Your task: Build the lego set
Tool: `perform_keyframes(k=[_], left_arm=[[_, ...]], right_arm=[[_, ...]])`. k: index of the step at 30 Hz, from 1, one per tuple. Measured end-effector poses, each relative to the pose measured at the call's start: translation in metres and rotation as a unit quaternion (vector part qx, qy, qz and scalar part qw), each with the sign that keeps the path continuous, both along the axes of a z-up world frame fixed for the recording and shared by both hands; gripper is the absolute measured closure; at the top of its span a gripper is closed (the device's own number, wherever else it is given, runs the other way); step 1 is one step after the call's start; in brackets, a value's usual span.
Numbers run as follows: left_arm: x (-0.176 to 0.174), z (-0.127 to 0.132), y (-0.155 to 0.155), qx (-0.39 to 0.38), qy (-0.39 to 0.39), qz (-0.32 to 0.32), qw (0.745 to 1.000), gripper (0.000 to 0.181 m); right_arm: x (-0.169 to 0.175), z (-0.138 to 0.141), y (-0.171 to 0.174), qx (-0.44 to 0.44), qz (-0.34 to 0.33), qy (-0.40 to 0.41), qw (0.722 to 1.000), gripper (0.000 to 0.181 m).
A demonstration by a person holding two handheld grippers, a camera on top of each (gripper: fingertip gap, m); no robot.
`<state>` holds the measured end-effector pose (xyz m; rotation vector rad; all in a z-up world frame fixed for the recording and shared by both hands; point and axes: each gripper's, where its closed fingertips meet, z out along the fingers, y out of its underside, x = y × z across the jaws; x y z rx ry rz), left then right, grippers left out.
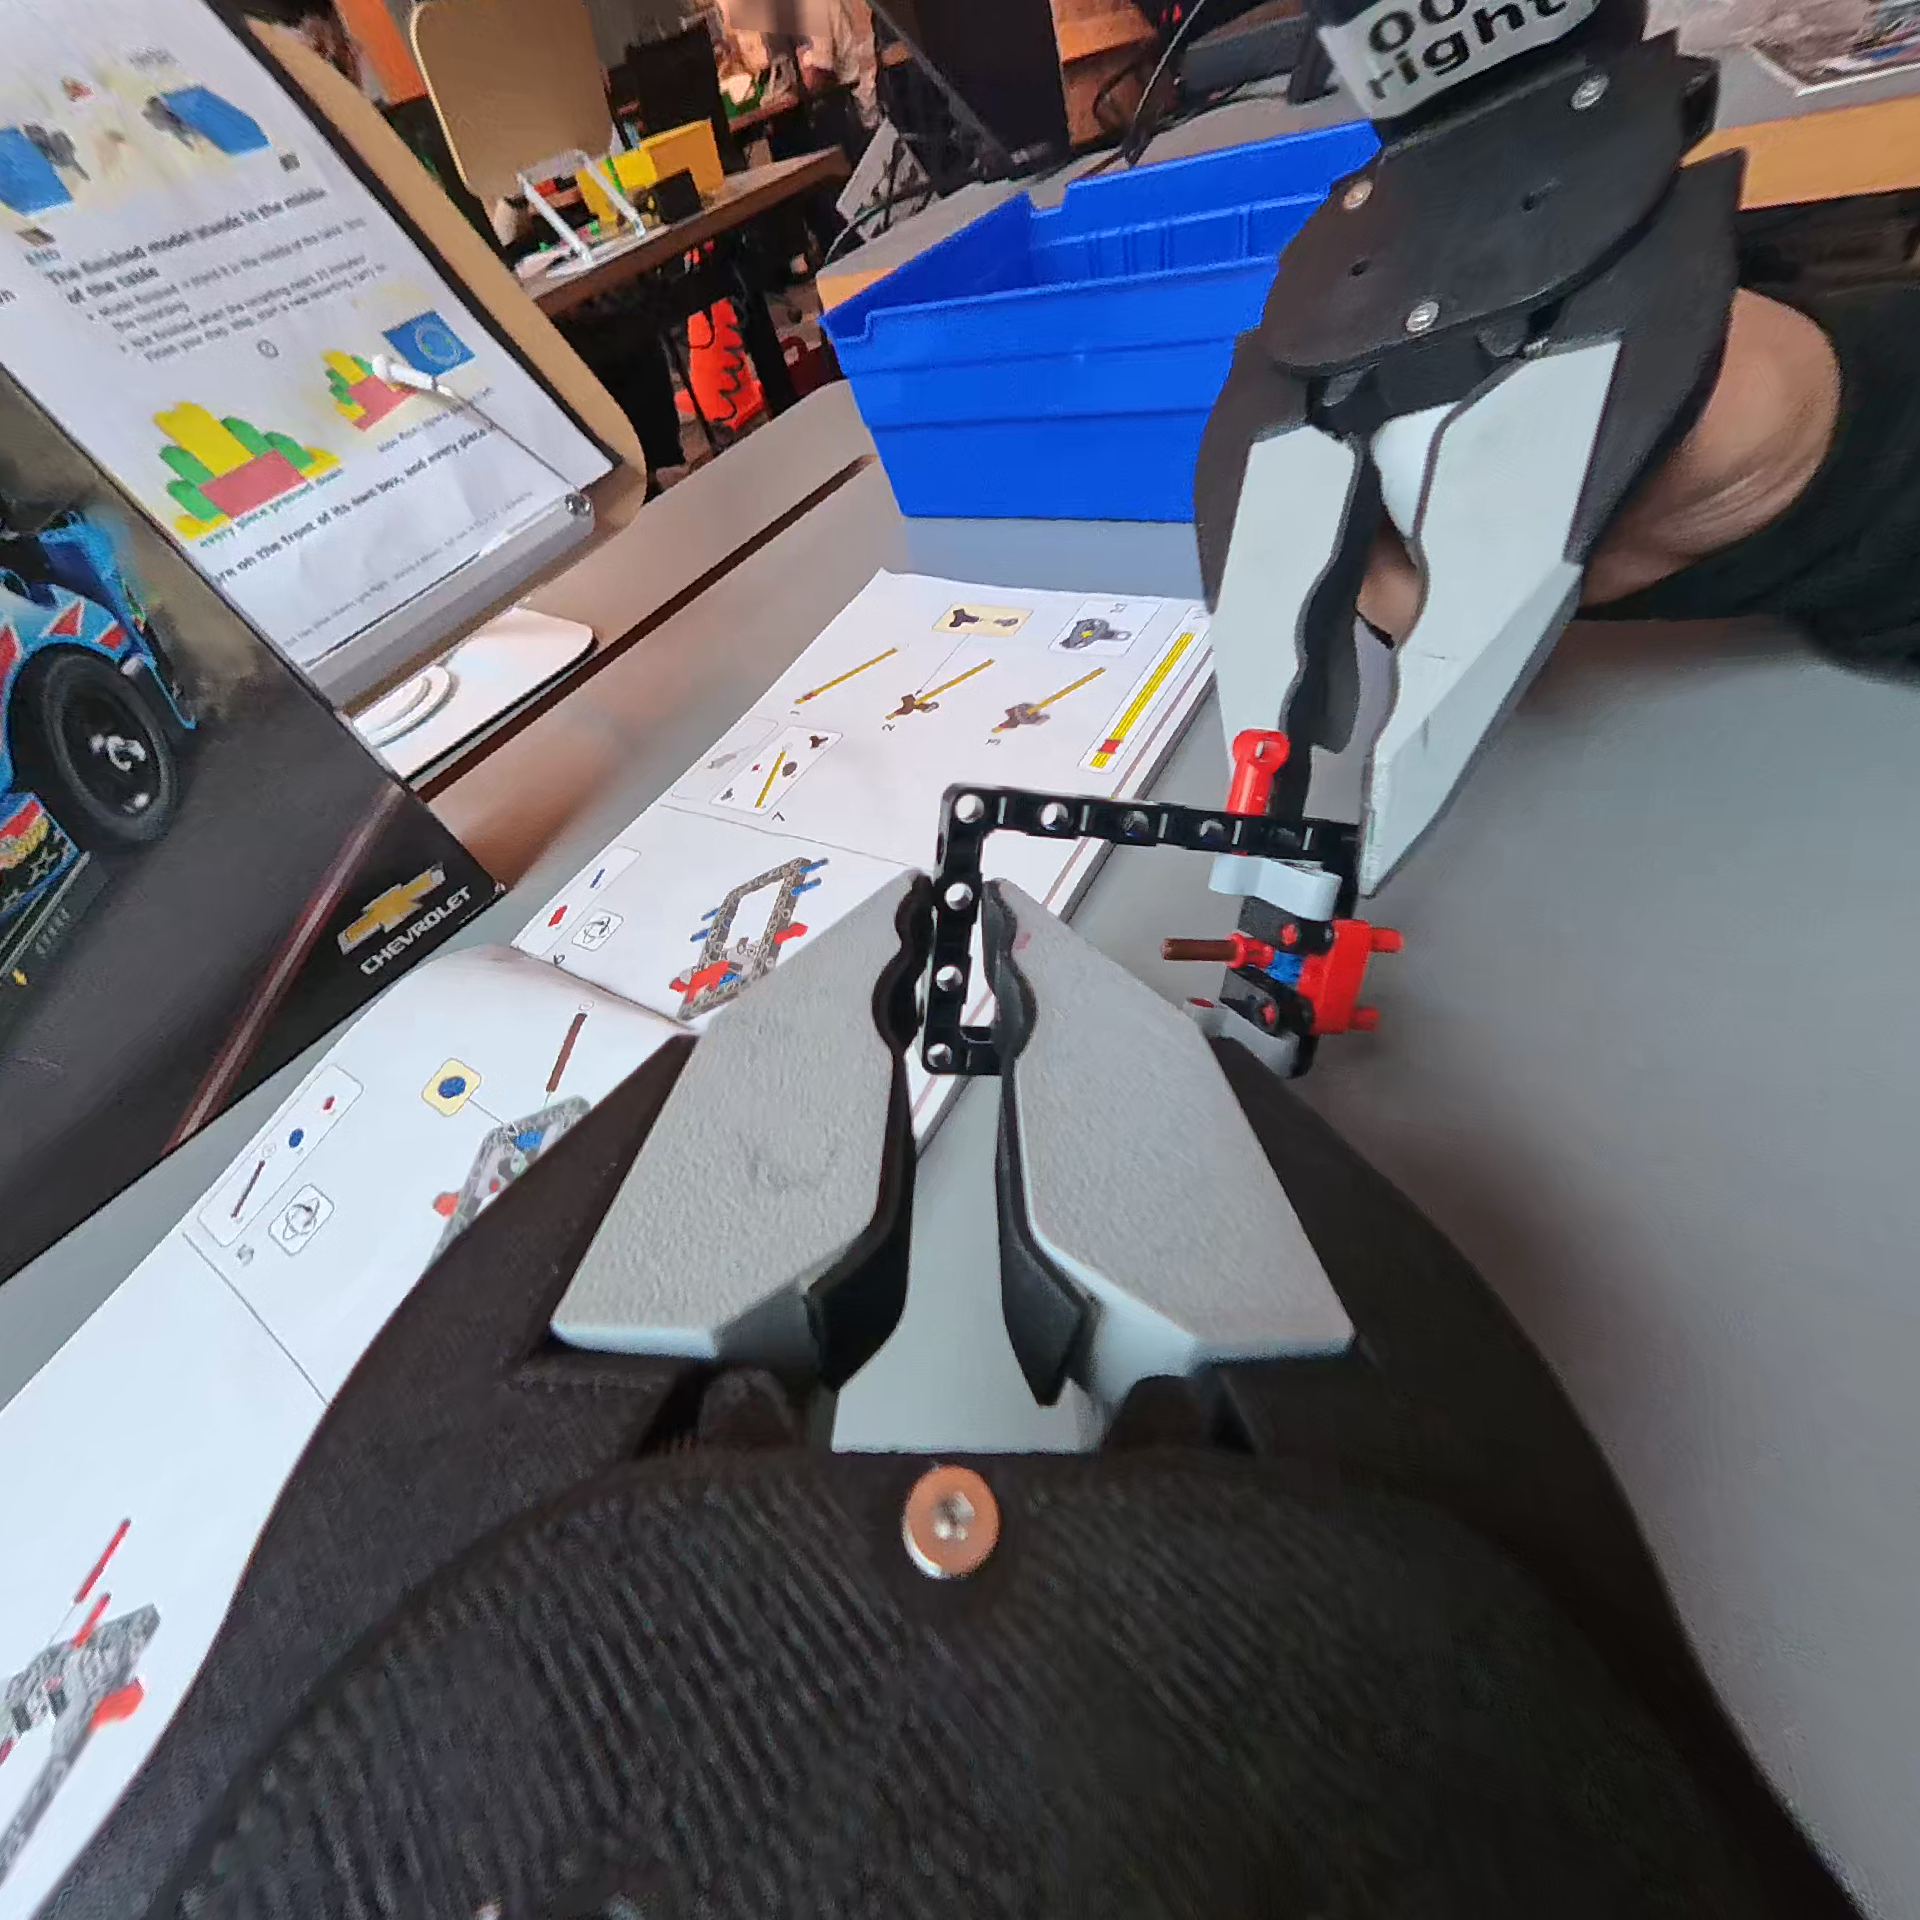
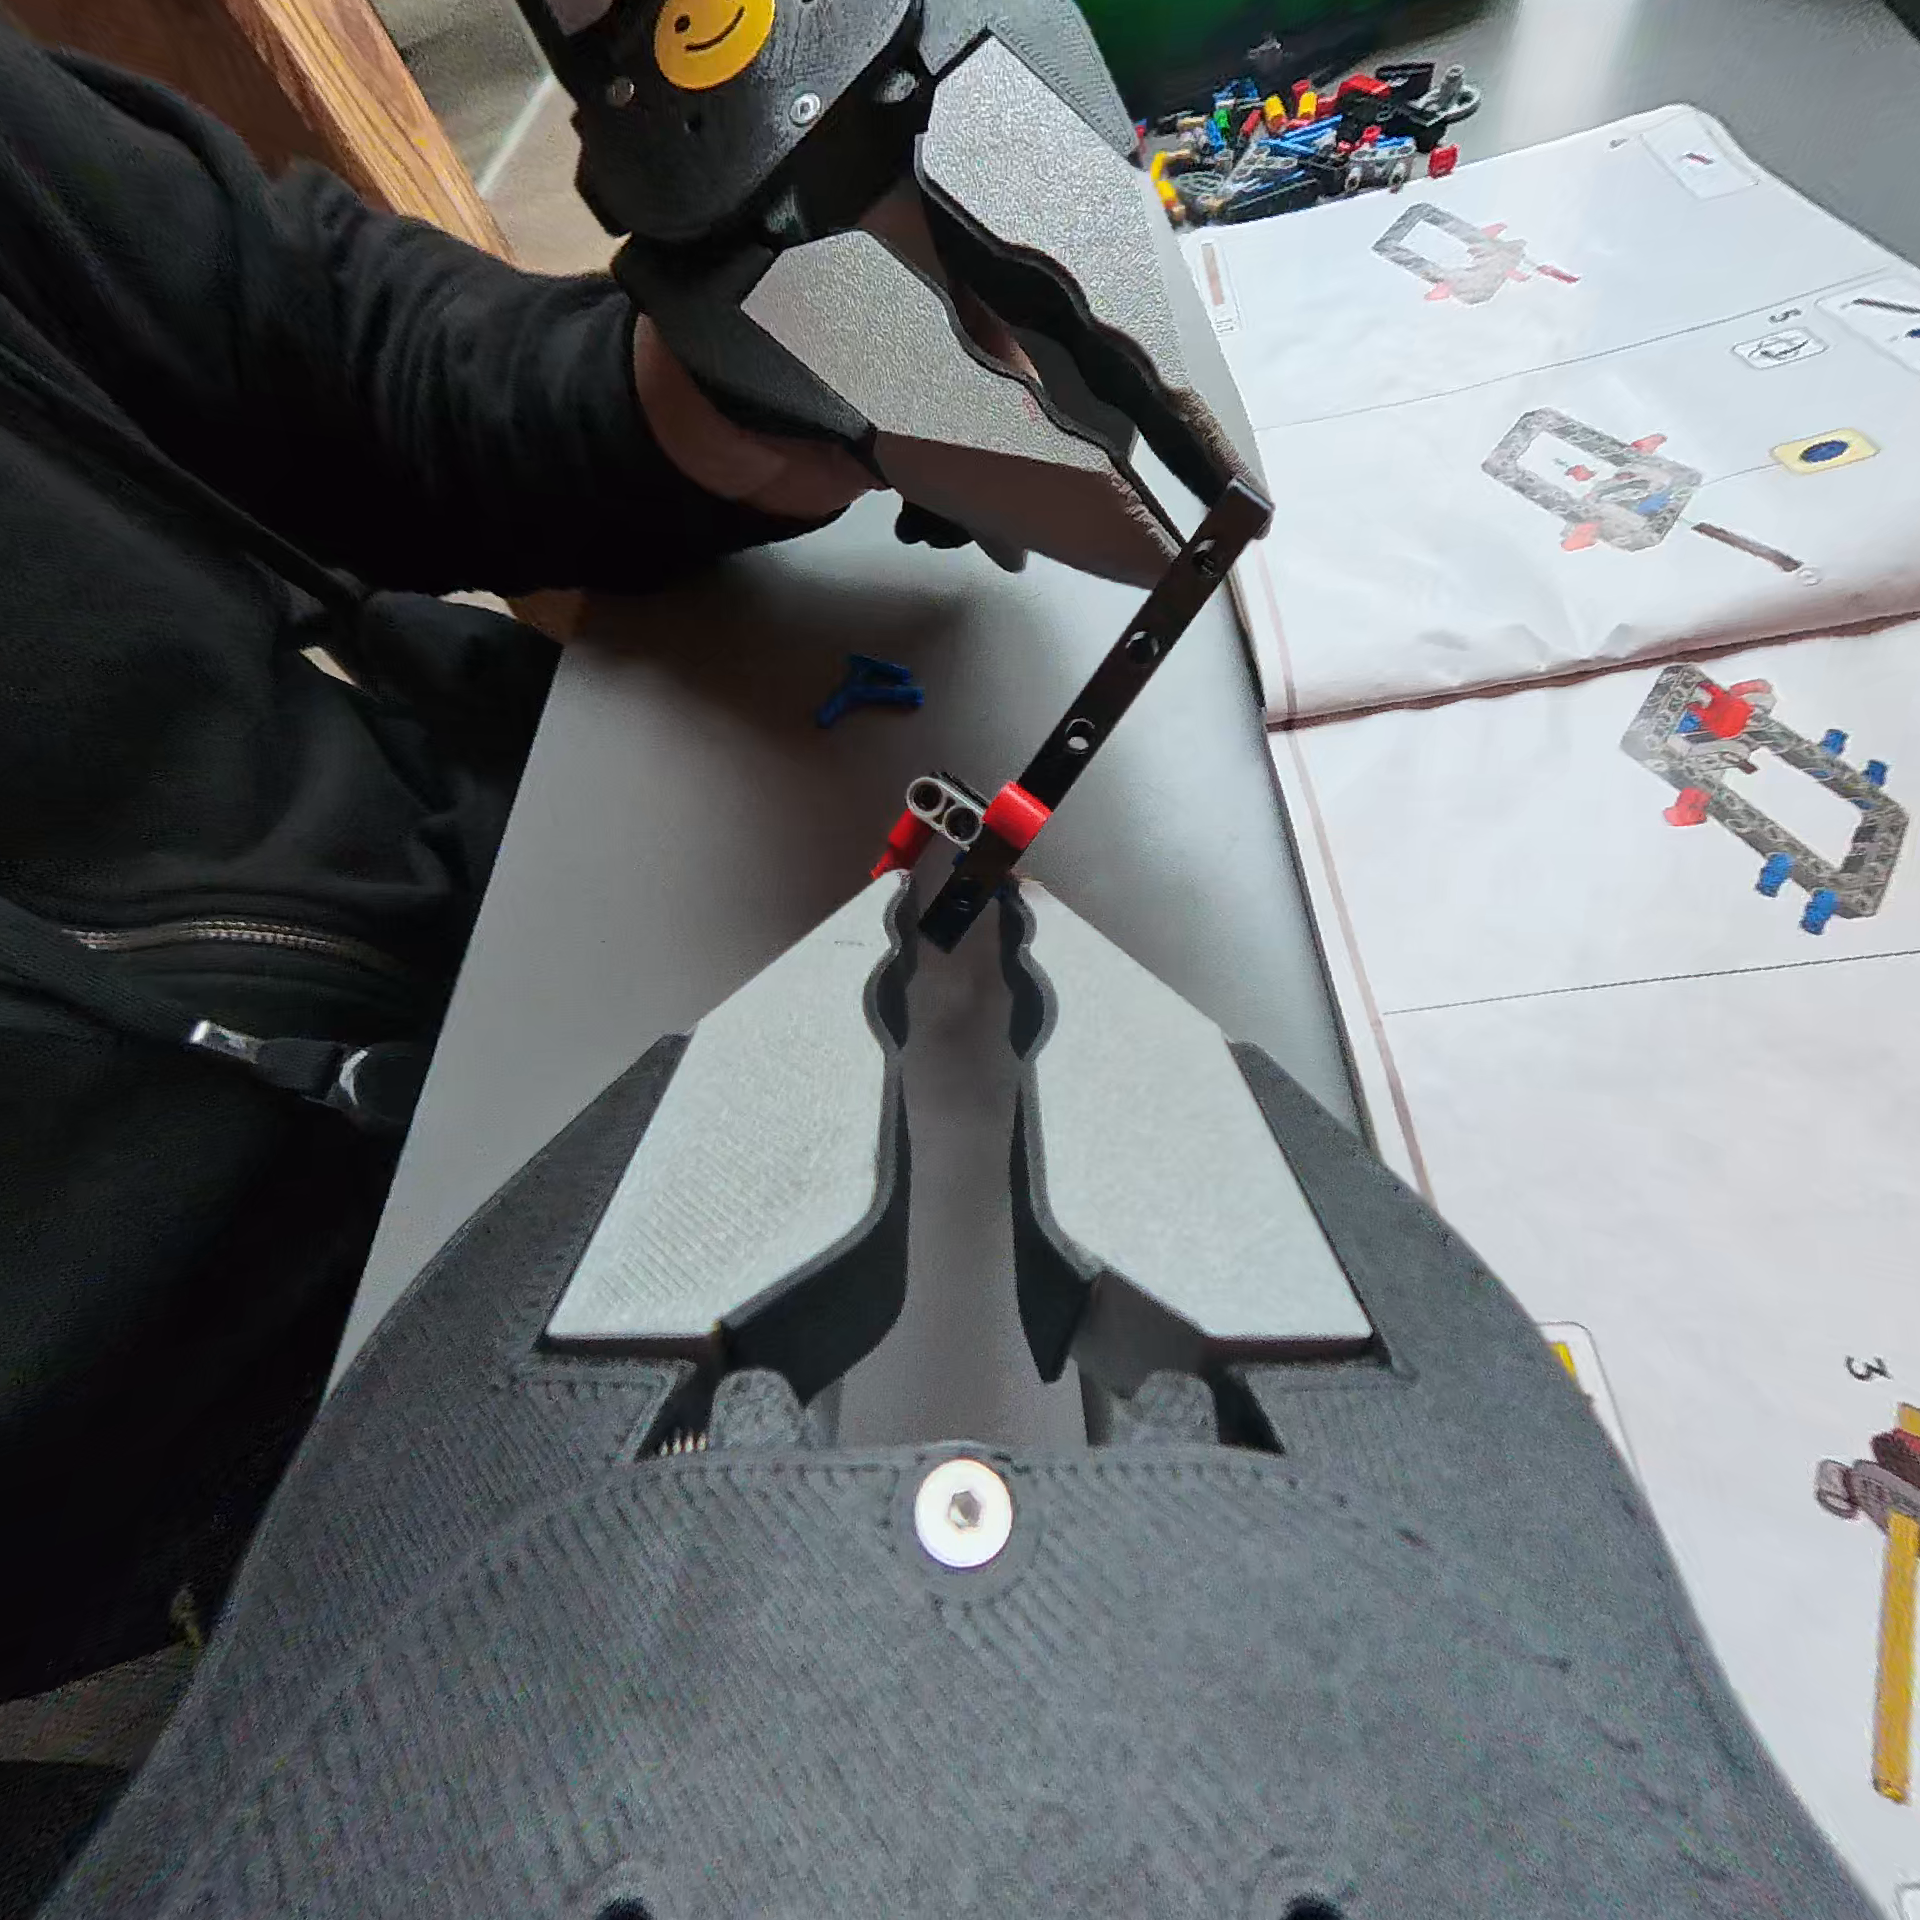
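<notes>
Up above the gray table (image 1: 1662, 1039), both grippers hold one black frame (image 1: 1049, 816). The left gripper (image 1: 961, 940) is clamped on one short end of the frame. The right gripper (image 2: 961, 909) pinches the other end, close to the red pieces (image 2: 1013, 812). Under the frame lies an open instruction book (image 2: 1558, 1091). A blue bin (image 1: 1039, 343) sits far back.
</notes>
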<state>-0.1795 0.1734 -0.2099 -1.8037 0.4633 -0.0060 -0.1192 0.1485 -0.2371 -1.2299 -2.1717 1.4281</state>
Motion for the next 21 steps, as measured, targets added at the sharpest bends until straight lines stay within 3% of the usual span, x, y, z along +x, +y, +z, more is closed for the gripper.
perform_keyframes(k=[2,5,7,11,13,21], left_arm=[[0.004,0.005,-0.004,0.011,-0.002,-0.031,0.999,0.173],[0.024,0.007,-0.019,-0.016,-0.023,-0.127,0.992,0.162],[0.036,0.001,-0.033,-0.053,-0.029,-0.194,0.979,0.174],[0.041,-0.012,-0.044,-0.090,-0.021,-0.227,0.969,0.175],[0.043,-0.015,-0.050,-0.094,-0.012,-0.242,0.966,0.167],[0.038,-0.003,-0.053,-0.064,-0.060,-0.249,0.965,0.169]], right_arm=[[0.001,0.001,0.000,0.025,0.001,0.015,1.000,0.170],[0.004,0.004,-0.002,0.040,0.011,0.032,0.999,0.175],[0.006,0.006,-0.002,0.042,0.016,0.038,0.998,0.176],[0.007,0.002,-0.003,0.055,0.022,0.038,0.998,0.176],[0.007,0.001,-0.003,0.059,0.024,0.038,0.997,0.176],[0.007,0.004,-0.003,0.056,0.023,0.049,0.997,0.176]])
